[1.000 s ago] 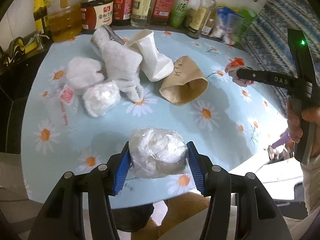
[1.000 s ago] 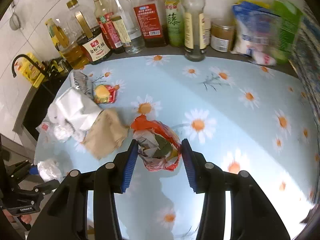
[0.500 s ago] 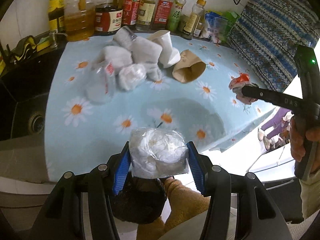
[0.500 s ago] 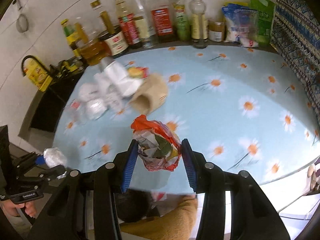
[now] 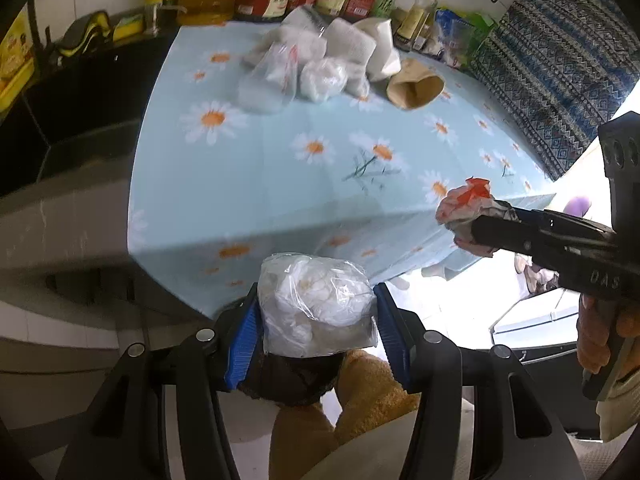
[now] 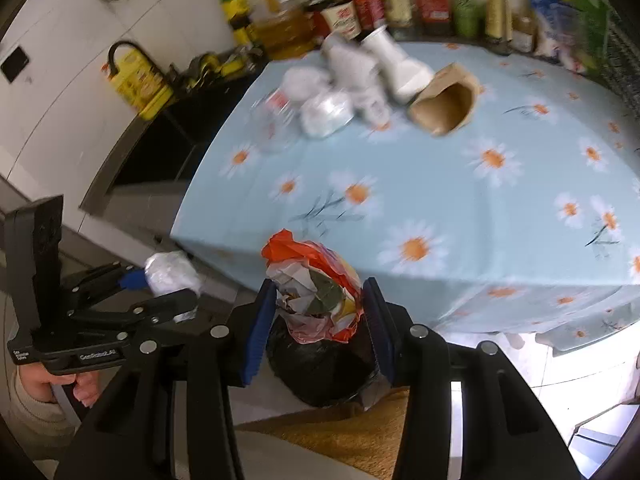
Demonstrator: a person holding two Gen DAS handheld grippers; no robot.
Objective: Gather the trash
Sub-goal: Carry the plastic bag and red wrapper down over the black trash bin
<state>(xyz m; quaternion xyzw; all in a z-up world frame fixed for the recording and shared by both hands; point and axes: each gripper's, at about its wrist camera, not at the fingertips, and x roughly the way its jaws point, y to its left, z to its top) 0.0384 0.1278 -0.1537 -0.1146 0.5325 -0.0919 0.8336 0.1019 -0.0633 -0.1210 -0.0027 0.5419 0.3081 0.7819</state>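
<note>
left tool clamped on clear bag of white tissue, off the worktop edge. right tool clamped on red wrapper wad. only in right view: black bin bag beneath. remaining trash pile at 12 o'clock.

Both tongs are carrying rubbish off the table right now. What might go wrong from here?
1. The left tongs pinch a slippery clear bag of white tissue; it might slide out before reaching the black bin bag.
2. The right tongs squeeze an open red wrapper bundle; loose scraps may spill onto the floor.
3. Both loads seem headed for one small opening, so the tongs might bump.
</note>
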